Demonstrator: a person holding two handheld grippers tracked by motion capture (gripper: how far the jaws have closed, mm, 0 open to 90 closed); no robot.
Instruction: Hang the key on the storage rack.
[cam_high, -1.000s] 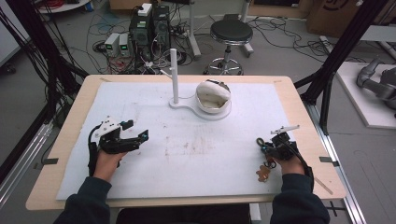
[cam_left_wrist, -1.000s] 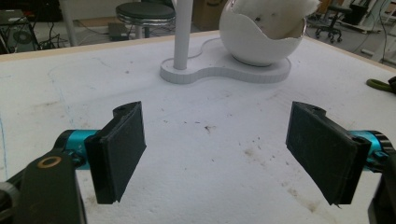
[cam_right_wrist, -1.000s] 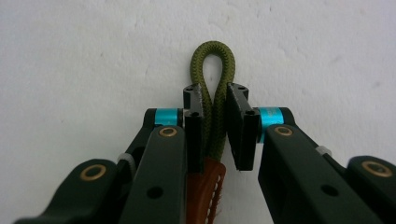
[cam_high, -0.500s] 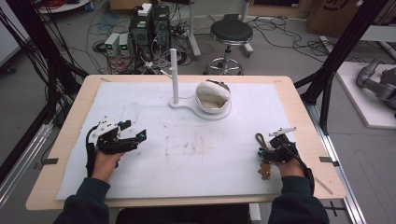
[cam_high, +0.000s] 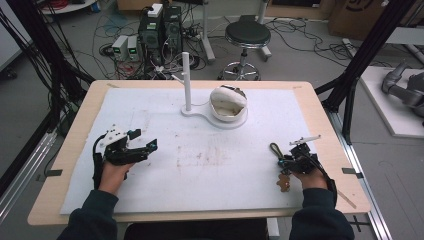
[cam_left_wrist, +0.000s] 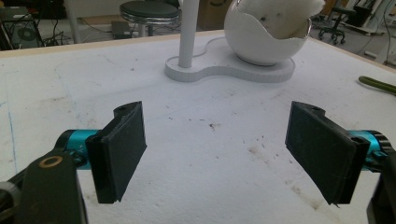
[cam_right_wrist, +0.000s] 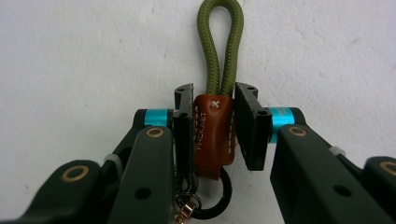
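Right claw (cam_right_wrist: 212, 116) jaws have just been closing around keychain (cam_right_wrist: 214, 135) near surface's (cam_high: 210, 150) right edge; I squeeze squarely on leather tab before lifting. Left claw (cam_left_wrist: 224, 149) open, empty.

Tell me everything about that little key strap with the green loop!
The key strap has an olive-green woven cord loop at the top, a brown leather-looking sleeve with pale stitching and stamped letters in the middle, and a black ring with a small gold-coloured clip at the bottom. It lies flat on the white table cover, near the table's right edge in the high view. The right gripper straddles its leather sleeve, whose jaws have just been closing on it, one on each side.
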